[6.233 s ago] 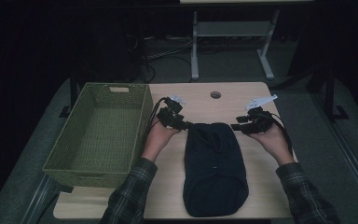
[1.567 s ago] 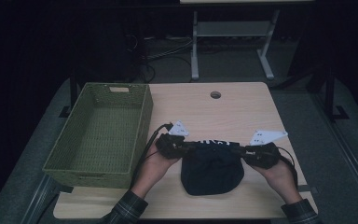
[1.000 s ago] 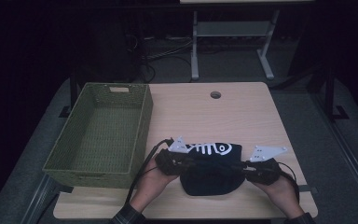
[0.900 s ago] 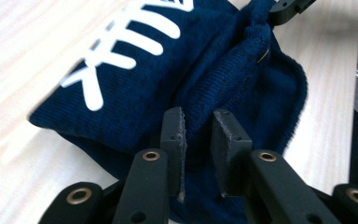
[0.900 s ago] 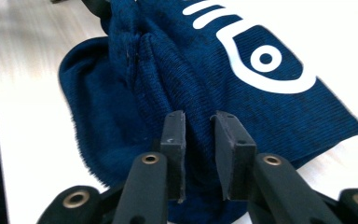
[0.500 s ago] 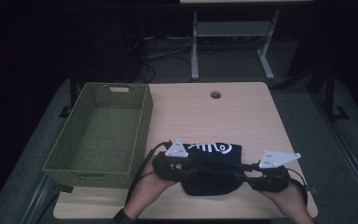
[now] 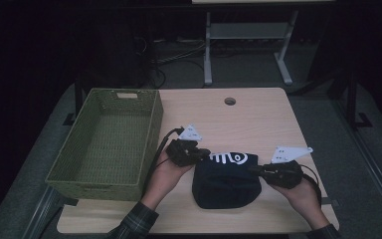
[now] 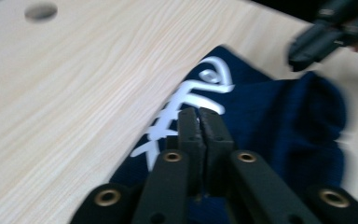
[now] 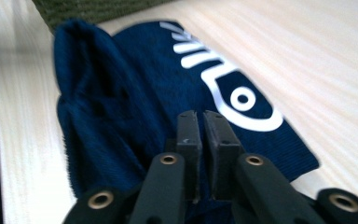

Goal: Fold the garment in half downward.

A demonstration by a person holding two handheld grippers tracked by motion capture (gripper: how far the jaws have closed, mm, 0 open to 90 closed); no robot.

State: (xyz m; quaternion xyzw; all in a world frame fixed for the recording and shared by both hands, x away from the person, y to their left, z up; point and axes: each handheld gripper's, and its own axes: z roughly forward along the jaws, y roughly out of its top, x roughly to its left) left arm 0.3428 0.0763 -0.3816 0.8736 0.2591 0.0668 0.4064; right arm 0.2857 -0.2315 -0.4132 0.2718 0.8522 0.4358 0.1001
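- Cloth [image 7: 226, 181]: dark blue, folded into a squat bundle on the near half of the tabletop [image 7: 248, 119], white fish-bone print [image 7: 234, 158] facing up on its far edge. It sits right of the basket [image 7: 154, 124], apart from it.
- Left tongs [image 7: 204, 153]: at the bundle's far-left corner, clenched, having just been closing. In the left gripper view the pads meet above the print with no cloth seen between them (a thin layer can't be ruled out).
- Right tongs [image 7: 254, 171]: at the bundle's right edge, also clenched after just closing. The right gripper view shows the pads together over the blue fabric, with no visible pinch either.
- Step in hand, my read: tidying the fold so the bundle can go into the basket.
- To do it well: take a real bite of fabric on each side, through all layers at the edge and not just the top one, or the fold will open on lifting.
- Keep both grips level and opposite each other (the left sits farther back than the right now), so the bundle doesn't twist.
- Lift a little first and check that the lower layers come along.
- Carry it leftward over the basket rim, clear of the wicker, and set it flat with the print up.
- Risk: the rumpled near edge may sag and unfold.
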